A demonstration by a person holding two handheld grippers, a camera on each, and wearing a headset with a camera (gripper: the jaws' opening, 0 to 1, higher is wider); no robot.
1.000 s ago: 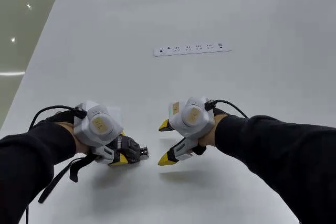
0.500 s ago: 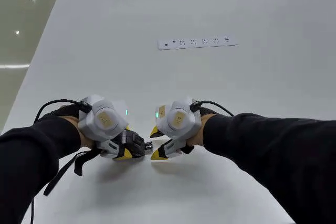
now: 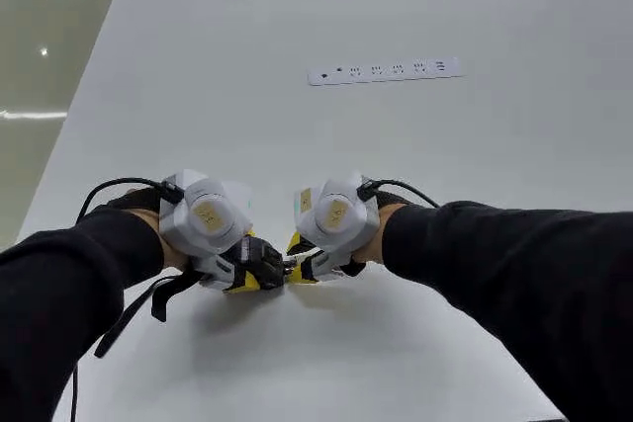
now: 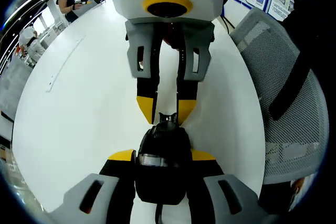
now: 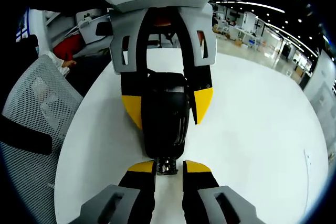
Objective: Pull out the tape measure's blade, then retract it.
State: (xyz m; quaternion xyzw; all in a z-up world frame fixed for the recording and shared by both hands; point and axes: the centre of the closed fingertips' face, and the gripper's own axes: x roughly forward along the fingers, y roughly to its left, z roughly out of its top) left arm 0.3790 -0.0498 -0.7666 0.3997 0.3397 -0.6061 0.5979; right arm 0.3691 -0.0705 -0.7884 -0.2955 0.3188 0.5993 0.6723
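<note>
Table, white, with a power strip lying across its far side and a grey mesh chair beside it. My left hand-held gripper is clamped around the black tape measure near the table's front edge. My right hand-held gripper pinches its blade hook, jaws nearly together.

1. A white table with a plain matte top stretches away from the person. In the head view its left edge slants up the left side.
2. A white power strip lies flat on the far part, long side crosswise, sockets up.
3. Soft grey shadows fall on the near part.
</note>
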